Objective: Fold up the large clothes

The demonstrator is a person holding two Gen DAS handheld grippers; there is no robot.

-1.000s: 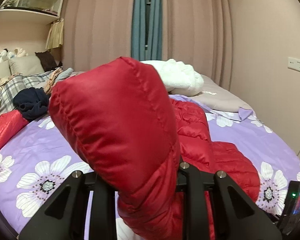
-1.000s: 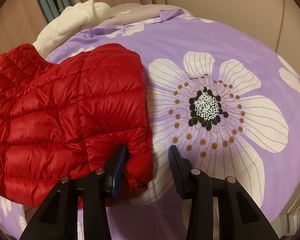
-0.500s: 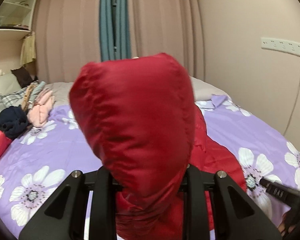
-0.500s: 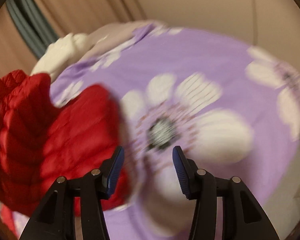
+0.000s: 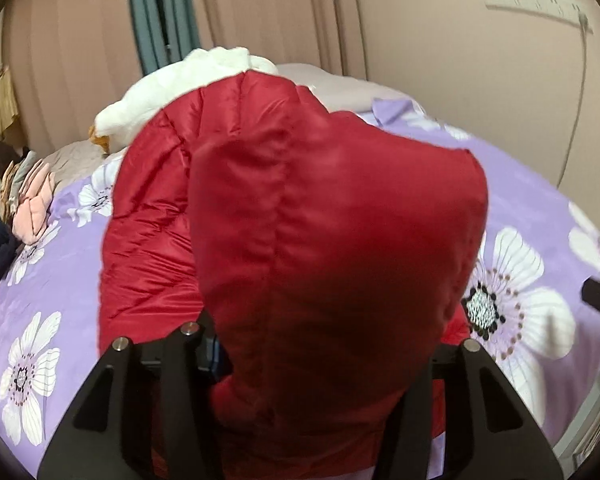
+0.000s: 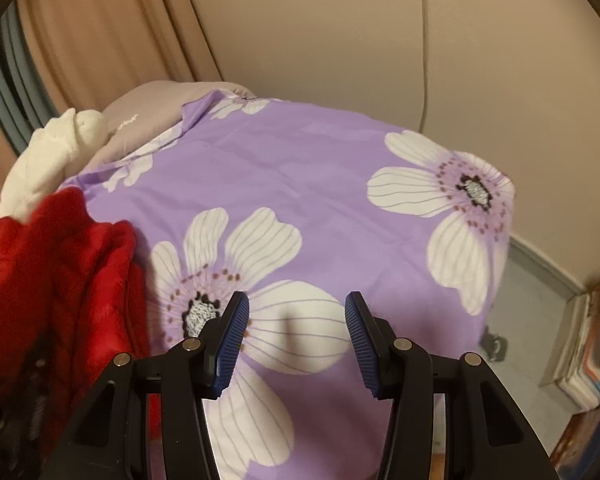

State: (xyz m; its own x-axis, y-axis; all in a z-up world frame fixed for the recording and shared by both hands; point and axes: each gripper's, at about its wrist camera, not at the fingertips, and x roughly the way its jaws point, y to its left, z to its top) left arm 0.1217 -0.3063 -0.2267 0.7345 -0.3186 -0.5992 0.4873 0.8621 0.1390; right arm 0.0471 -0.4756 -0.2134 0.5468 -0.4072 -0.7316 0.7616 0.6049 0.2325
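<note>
Left gripper (image 5: pixel 324 364): jaws opening, red down jacket (image 5: pixel 332 248) bulging between them, laid over the bed (image 5: pixel 520 208). Right gripper (image 6: pixel 296 340): half-spread, empty, jacket edge just beside. Step: fold flap being released. Next: press flat, regrasp. Bedspread clear rightward; white blanket (image 5: pixel 172 92) beyond.

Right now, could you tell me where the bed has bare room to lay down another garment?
The widest bare stretch of the purple floral bedspread lies right of the red down jacket, out to the bed's edge. A smaller patch lies left of the jacket. The far end is crowded by the white fleece and the pile of clothes.
</note>
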